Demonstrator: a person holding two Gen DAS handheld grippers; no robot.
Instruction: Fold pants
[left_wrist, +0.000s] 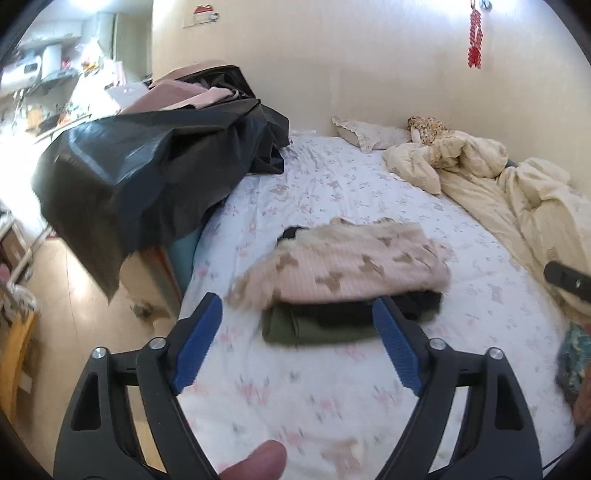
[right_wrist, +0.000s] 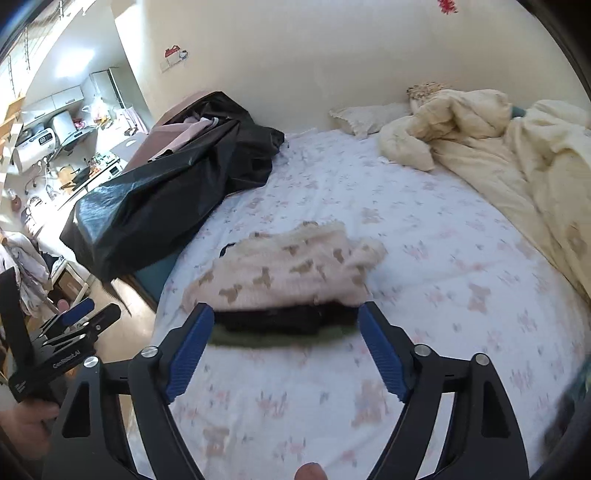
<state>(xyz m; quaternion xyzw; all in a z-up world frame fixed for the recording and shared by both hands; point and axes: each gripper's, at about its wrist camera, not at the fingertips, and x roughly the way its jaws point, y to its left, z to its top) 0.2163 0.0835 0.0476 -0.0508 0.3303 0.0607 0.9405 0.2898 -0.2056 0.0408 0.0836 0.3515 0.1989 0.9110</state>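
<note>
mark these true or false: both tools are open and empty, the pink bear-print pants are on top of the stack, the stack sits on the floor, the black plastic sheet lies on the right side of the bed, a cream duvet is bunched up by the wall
1. Both tools are open and empty. True: the left tool and the right tool stand wide, nothing between the pads.
2. The pink bear-print pants are on top of the stack. True: dark and green folded garments lie under them.
3. The stack sits on the floor. False: it rests on the floral bed sheet.
4. The black plastic sheet lies on the right side of the bed. False: it is on the left, in both views.
5. A cream duvet is bunched by the wall. True.
</note>
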